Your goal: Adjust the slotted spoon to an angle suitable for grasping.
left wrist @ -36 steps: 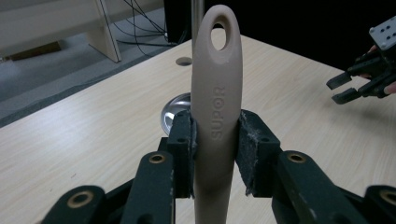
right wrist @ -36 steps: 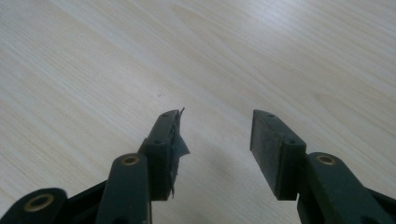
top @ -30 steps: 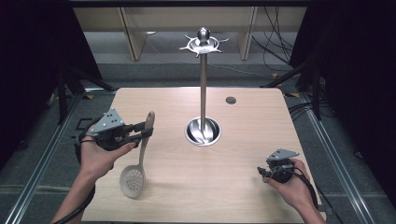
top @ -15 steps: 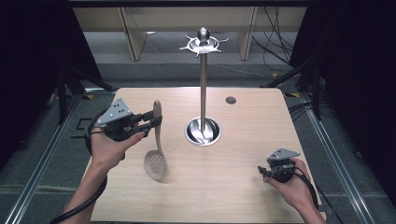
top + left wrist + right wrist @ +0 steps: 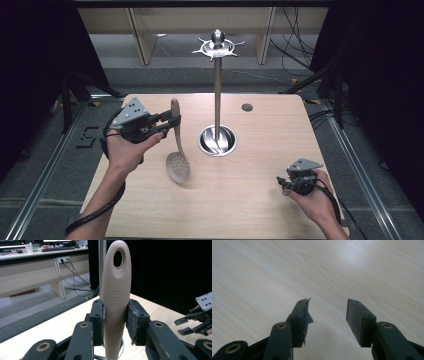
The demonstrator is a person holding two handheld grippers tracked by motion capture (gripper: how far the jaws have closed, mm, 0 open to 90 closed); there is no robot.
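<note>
Nearby: rack pole right of held skimmer.

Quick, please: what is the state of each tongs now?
Left tongs: closed on the slotted spoon handle.
Right tongs: open, holding nothing.

one slotted spoon, one utensil stand, one table, two claws
</note>
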